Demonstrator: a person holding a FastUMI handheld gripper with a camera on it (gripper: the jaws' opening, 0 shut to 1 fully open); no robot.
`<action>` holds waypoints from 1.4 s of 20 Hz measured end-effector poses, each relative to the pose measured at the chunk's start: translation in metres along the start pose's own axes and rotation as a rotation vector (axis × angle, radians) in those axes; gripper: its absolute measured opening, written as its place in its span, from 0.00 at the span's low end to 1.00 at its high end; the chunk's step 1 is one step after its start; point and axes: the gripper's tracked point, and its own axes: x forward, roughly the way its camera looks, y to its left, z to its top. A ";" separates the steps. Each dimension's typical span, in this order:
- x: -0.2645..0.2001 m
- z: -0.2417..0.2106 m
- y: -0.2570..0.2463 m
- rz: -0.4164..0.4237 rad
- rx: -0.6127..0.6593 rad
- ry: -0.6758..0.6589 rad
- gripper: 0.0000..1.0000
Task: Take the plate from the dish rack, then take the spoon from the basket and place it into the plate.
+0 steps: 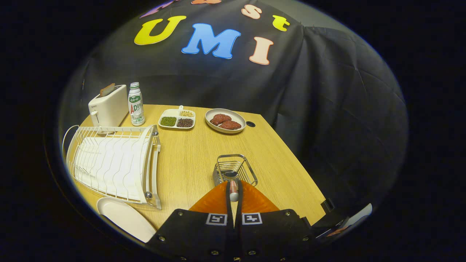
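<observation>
Fingers (pixel 225 199) apparently pinch one spoon (pixel 233 190) — beside one basket (pixel 235 168).

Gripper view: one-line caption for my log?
Tongs shut on spoon above wire basket; white plate beside dish rack.

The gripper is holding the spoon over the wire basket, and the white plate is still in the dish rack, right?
Not quite. In the gripper view, the flat white plate lies on the wooden table beside the white wire dish rack, not in it. The gripper does hold the pink-handled spoon over the metal wire basket.
</observation>
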 end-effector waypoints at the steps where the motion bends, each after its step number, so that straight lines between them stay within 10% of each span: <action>1: -0.002 0.002 0.000 0.001 -0.002 -0.003 0.01; 13: -0.056 0.043 0.023 0.028 -0.125 -0.113 0.01; 28: -0.123 0.054 0.119 0.272 -0.250 -0.239 0.01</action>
